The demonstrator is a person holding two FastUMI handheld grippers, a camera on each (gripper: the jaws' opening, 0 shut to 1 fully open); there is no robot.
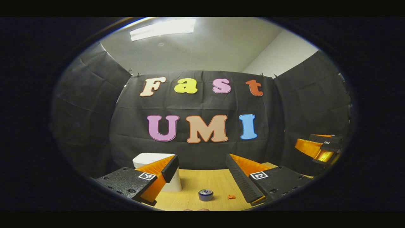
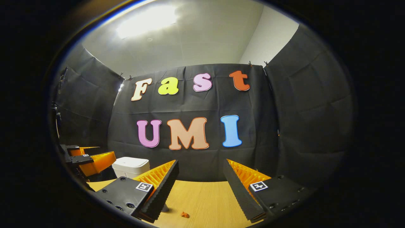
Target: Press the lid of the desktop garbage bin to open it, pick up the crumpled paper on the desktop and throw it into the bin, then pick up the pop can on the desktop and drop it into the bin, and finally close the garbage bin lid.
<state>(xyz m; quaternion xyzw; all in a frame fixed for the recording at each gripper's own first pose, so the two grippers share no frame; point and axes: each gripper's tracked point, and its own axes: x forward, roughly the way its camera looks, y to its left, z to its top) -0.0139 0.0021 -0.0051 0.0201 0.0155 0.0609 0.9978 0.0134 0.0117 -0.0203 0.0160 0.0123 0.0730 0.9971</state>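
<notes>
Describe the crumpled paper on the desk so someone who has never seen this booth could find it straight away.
Start at the wooden desktop in front of the black cloth wall. The white garbage bin stands at its back left, and a short pop can sits nearer the front. The crumpled paper lies just right of the can: a tiny orange-red scrap, flat and ragged, far smaller than either neighbour.
</notes>
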